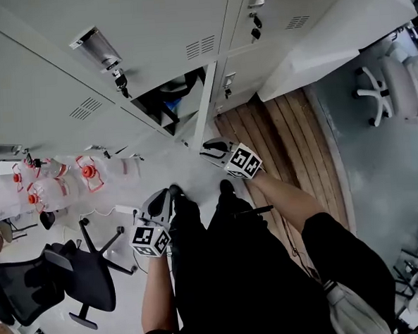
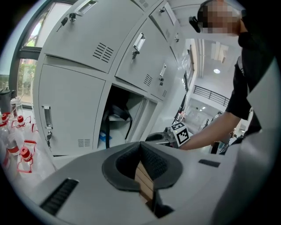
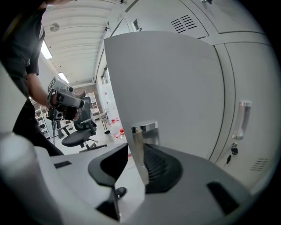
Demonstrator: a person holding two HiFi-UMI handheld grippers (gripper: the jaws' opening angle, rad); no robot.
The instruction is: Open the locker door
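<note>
Tool status first. Your left tool [image 2: 140, 148] has its pads together with nothing between them. It hangs low in front of you, apart from the lockers, and takes no part. Your right tool [image 3: 139, 154] stands wide, with the free edge of the locker door [image 3: 162, 83] running between the jaws at the chrome handle [image 3: 145, 128]. The ribbed pad [image 3: 159, 166] on that view's right lies against the panel. A gap shows on the other side, so you hook the door rather than clamp it. Head view: the door stands out from the locker bank, nearly edge-on to you. Beyond it the compartment [image 2: 134, 107] is exposed, with a dark bag [image 2: 117, 113] and its strap inside. Neighbouring lockers [image 1: 42, 88] are closed, keys [image 1: 121, 81] in their locks. Judgement: unlatching is done, and most of the swing too. Left, if anything: widen the swing a little, then take the right tool off the edge.
</note>
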